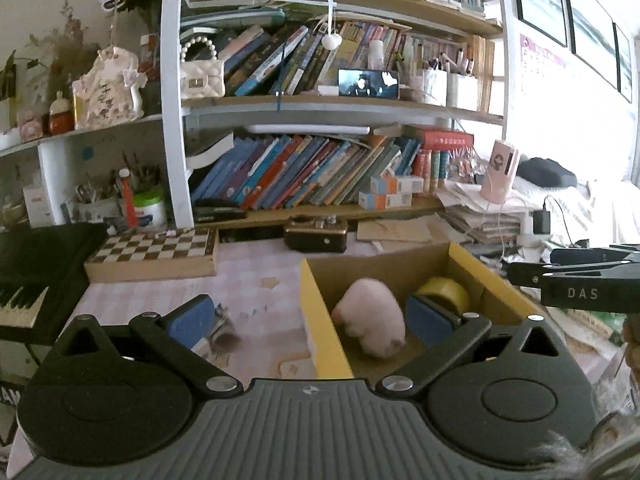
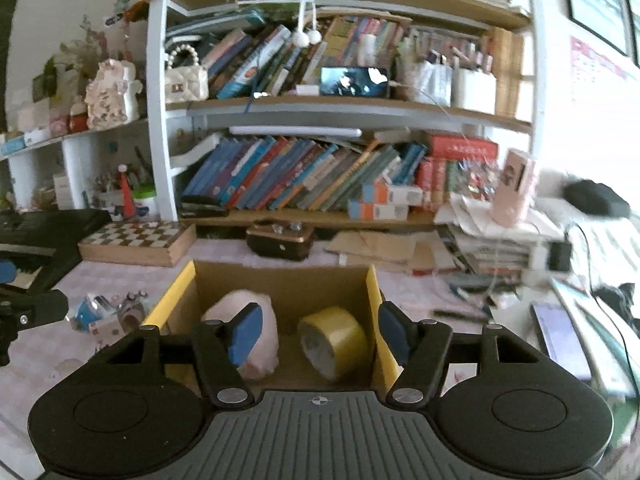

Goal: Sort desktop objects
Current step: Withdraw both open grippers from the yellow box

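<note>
The box (image 2: 280,284), a cardboard carton with yellow flaps, stands open on the tabletop (image 1: 256,264) and serves as the collecting point. Inside the box lie a pink plush (image 1: 370,320), against its left wall, and a yellow tape roll (image 2: 334,338), toward its right wall, the two apart from each other. The left gripper (image 1: 312,320) has its fingers (image 1: 192,320) spread wide with nothing held; it straddles the left wall of the box, one finger outside it and one over the interior beside the plush. The right gripper (image 2: 318,332) has its fingers (image 2: 245,332) apart and empty, above the near edge of the box, with the roll showing between them but untouched. The step in hand appears to be the end of a deposit: both items rest on the floor of the box and no pad presses on either. Just left of the box, on the tabletop, a small cluster (image 2: 108,312) of packets and a toy remains unsorted. The next move likely calls for the left gripper to clear the left wall, travel to the cluster, lower over a single item and close on it. The pieces there lie touching, so a clean single pick will require care.
</note>
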A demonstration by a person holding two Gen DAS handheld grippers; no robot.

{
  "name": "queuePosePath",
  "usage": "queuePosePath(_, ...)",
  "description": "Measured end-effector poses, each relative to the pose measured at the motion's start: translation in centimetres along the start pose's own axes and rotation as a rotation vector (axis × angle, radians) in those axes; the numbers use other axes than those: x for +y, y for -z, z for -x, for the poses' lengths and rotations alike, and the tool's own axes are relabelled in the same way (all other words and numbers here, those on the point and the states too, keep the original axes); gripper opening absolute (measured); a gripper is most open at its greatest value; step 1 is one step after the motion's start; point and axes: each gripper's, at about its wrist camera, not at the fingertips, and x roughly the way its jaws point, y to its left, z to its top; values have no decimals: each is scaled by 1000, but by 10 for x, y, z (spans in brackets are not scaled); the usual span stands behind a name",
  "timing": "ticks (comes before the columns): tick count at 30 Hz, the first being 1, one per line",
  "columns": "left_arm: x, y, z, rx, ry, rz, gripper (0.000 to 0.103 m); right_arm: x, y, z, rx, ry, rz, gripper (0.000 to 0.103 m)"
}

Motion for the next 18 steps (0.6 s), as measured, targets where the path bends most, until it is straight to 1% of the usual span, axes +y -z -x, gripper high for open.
queuePosePath(5, 17, 19, 16, 29, 23, -3, 103, 23, 21, 16, 43, 33, -18, 65)
queuePosePath(9, 30, 32, 26, 50, 22, 2, 103, 42, 34, 28, 67, 55, -39, 65)
queuePosePath(14, 48, 49, 38, 75, 13, 33, 103, 65, 50, 41, 86, 80, -57, 66)
queuePosePath(18, 56, 61, 47, 91, 15, 26, 103, 82, 65, 50, 101, 101, -75, 66)
